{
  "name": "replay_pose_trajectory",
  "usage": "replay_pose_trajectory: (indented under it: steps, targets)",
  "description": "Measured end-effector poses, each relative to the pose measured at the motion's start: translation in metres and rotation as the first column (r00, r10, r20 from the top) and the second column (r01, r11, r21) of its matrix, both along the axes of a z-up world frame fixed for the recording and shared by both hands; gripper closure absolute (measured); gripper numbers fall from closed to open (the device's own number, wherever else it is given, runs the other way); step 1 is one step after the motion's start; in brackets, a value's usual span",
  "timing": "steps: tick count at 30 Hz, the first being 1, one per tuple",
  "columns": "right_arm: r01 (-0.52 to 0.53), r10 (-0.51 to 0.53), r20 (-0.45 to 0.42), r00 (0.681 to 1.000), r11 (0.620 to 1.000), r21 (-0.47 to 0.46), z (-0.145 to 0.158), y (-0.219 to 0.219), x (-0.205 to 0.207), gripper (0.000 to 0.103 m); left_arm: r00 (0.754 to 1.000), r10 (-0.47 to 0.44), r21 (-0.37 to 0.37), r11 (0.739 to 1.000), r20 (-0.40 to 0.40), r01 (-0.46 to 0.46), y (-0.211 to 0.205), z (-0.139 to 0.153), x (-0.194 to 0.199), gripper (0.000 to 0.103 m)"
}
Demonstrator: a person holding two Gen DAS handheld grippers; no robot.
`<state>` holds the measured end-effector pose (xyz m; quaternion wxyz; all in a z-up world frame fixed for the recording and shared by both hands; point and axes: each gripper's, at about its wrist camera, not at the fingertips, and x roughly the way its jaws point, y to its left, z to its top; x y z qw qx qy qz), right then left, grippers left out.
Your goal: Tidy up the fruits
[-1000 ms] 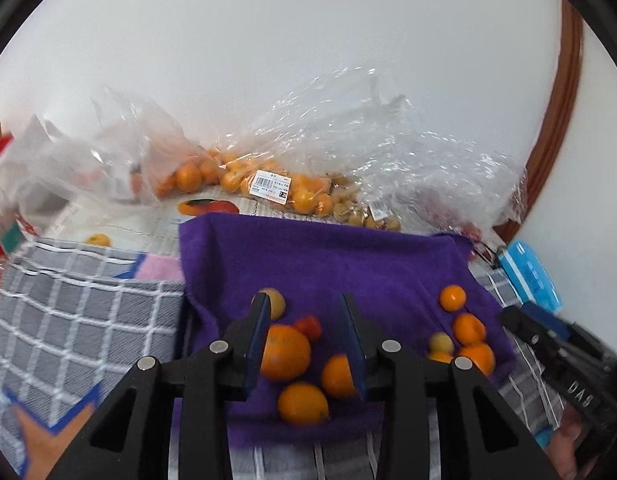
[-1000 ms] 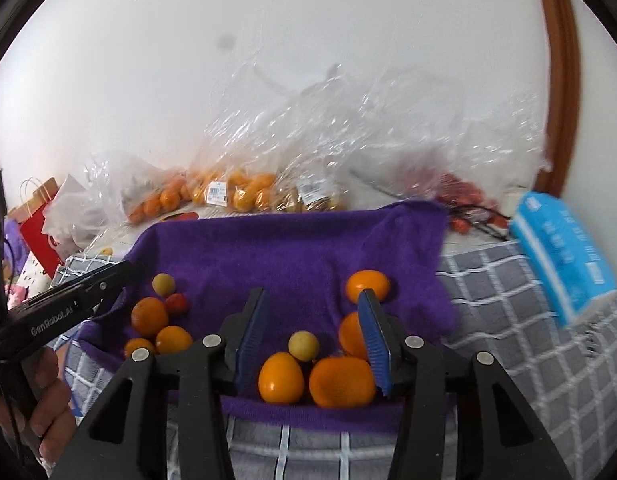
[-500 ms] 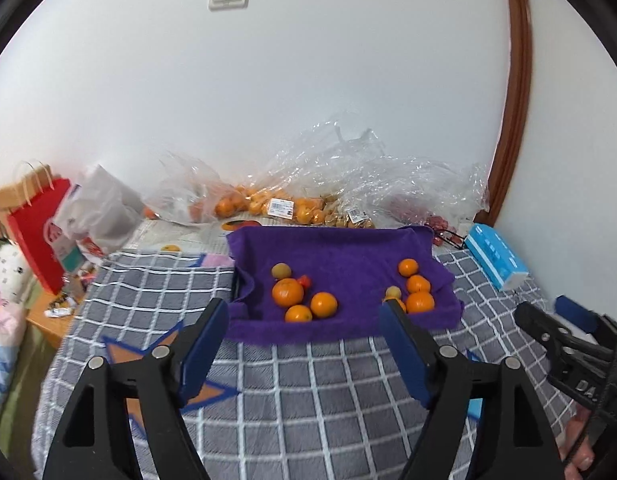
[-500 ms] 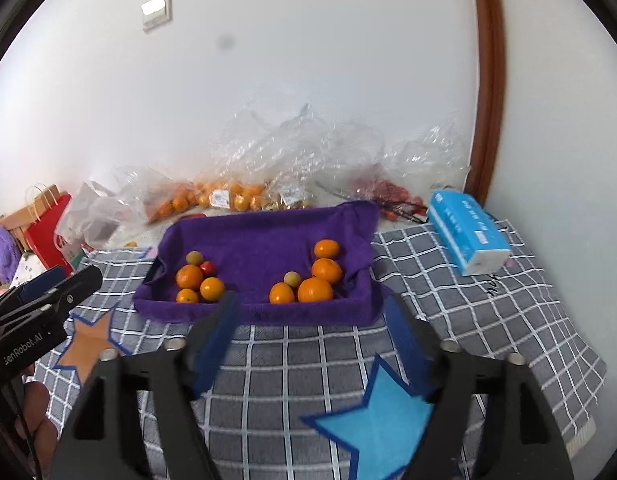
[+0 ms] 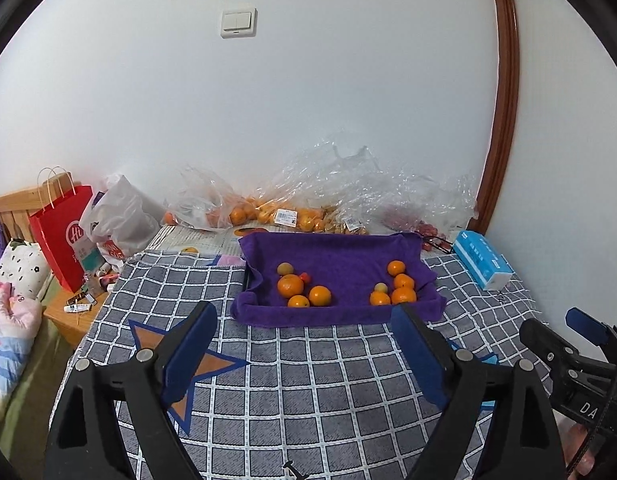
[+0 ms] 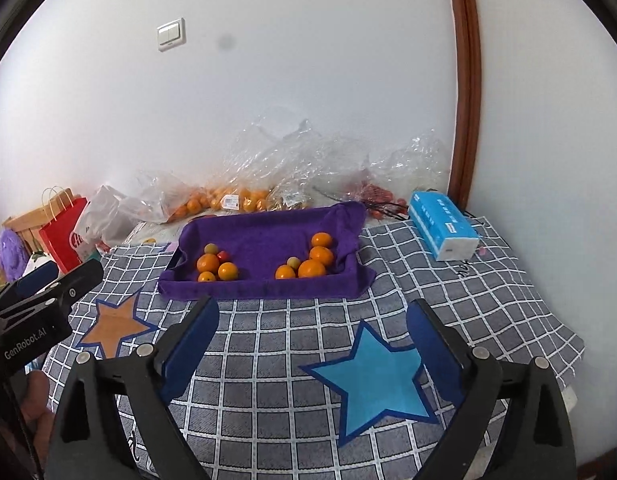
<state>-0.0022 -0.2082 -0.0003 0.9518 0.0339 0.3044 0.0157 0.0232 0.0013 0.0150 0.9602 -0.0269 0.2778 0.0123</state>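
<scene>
A tray lined with purple cloth (image 5: 336, 256) (image 6: 268, 232) lies on the checked blanket, against the far side. On it are two clusters of fruit. The left cluster (image 5: 290, 285) (image 6: 208, 263) has oranges, a small red fruit and a yellowish one. The right cluster (image 5: 403, 295) (image 6: 311, 269) has oranges and a small yellowish fruit. My left gripper (image 5: 304, 320) hangs back from the tray's near edge, its jaws opening, nothing between them. My right gripper (image 6: 313, 312) is likewise drawn back in front of the tray, jaws opening and empty.
Clear plastic bags of oranges (image 5: 268, 212) are heaped along the wall behind the tray. A blue tissue pack (image 5: 484, 264) lies at the right. A red paper bag (image 5: 62, 236) and a low wooden stand (image 5: 68, 312) are at the left. The checked blanket (image 5: 308, 380) has star patches.
Both grippers have pulled back and up from just over the fruit, and their jaws have widened from narrow to wide. The fruit stays on the purple cloth.
</scene>
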Motion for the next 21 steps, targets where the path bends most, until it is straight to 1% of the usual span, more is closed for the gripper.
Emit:
replay_pose_trajectory:
  steps: [6,10,16,21]
  targets:
    - [0.011,-0.011,-0.002,1.0,1.0,0.015,0.0019,-0.0048,-0.001,0.009,1.0,0.004,0.008,1.0,-0.016,-0.004,-0.0012,-0.0007,-0.0004,0.014]
    - [0.01,-0.01,0.0,1.0,1.0,0.005,0.0026,-0.0037,-0.0021,0.009,1.0,0.021,0.03,0.999,-0.006,-0.021,-0.0031,0.0011,-0.0039,0.014]
    - [0.007,-0.007,0.0,1.0,1.0,-0.01,0.0024,-0.0001,-0.0031,0.009,1.0,0.029,0.037,0.999,0.005,-0.029,-0.003,0.0053,-0.0069,0.014]
    - [0.007,-0.007,-0.003,1.0,1.0,-0.002,0.0008,0.0002,-0.002,0.009,1.0,0.03,0.036,0.999,0.002,-0.03,-0.0023,0.0052,-0.0067,0.014]
